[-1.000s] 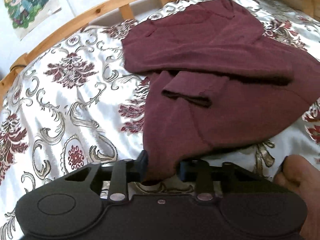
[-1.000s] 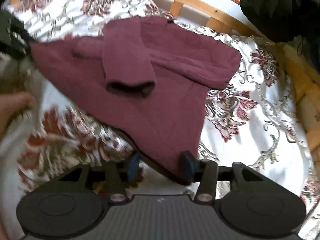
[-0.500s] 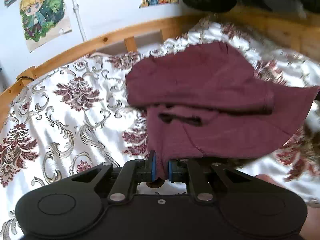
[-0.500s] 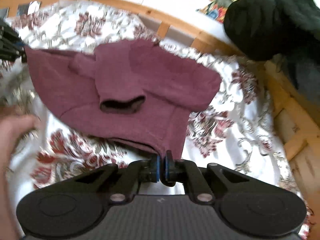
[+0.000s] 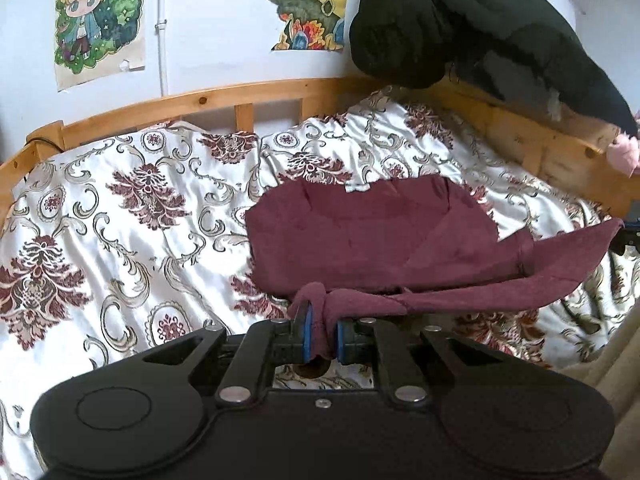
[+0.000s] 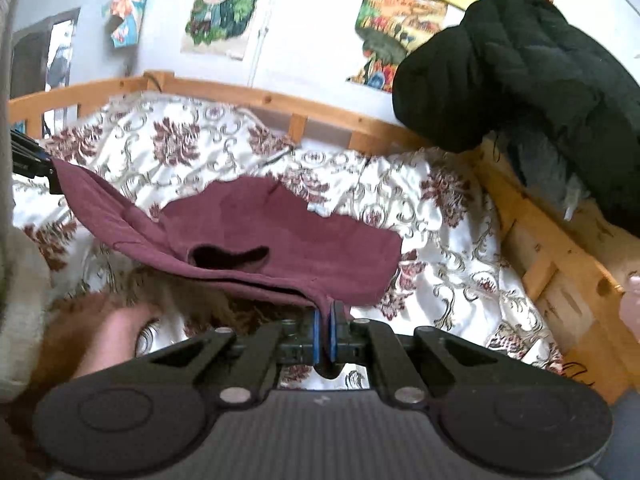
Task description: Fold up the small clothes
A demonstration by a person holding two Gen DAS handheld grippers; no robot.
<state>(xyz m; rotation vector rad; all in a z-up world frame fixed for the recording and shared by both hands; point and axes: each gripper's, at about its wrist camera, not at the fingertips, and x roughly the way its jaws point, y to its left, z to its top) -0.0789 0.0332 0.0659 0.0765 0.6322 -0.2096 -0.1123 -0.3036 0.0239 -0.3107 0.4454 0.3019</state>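
My left tool (image 5: 320, 334) is clamped nearly closed on a bunched corner of the maroon sweater (image 5: 360, 236); a wad of cloth fills the narrow gap between the blue pads. My right tool (image 6: 325, 334) is pinched tight on the other bottom corner, only a thin fold of fabric showing between its pads. Sweater hem hangs lifted between the two tools, stretched across in front of me, while the upper body of the garment lies on the bed (image 5: 120, 220) with its patterned white and dark red cover. A white neck label (image 5: 357, 188) shows at the far edge. From the right wrist view, a sleeve cuff (image 6: 228, 256) lies folded across the front, its opening facing me. In the left view, my right tool appears at the far right edge, holding its corner; in the right view, my left tool sits at the far left edge likewise. A black quilted jacket (image 6: 520, 72) hangs over the wooden bed rail (image 5: 200, 104) in the corner. Cartoon posters (image 5: 100, 20) on the wall behind. Part of my leg (image 6: 108, 336) shows below the raised hem.
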